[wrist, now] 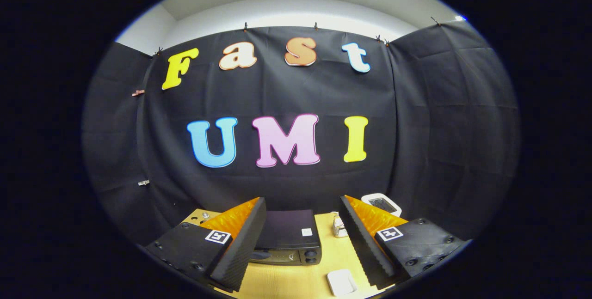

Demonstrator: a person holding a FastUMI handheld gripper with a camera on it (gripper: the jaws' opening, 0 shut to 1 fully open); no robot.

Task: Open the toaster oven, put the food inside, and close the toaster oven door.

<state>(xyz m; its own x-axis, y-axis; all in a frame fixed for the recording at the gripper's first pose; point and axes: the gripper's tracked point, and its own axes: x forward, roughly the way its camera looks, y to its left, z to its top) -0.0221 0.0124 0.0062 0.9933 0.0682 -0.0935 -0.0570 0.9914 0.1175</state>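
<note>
A black toaster oven (287,236) stands on the wooden table (286,280), seen from above and in front, with its knobs at the front right and its door closed. It lies between and beyond my fingers. My gripper (303,248) is open, high above the table, with nothing between the fingers. A small white flat piece (341,282) lies on the table in front of the oven, close to the right finger.
A small pale object (339,227) sits just right of the oven. A white container with a dark inside (382,204) stands behind the right finger. The black cloth wall closes the booth behind the table.
</note>
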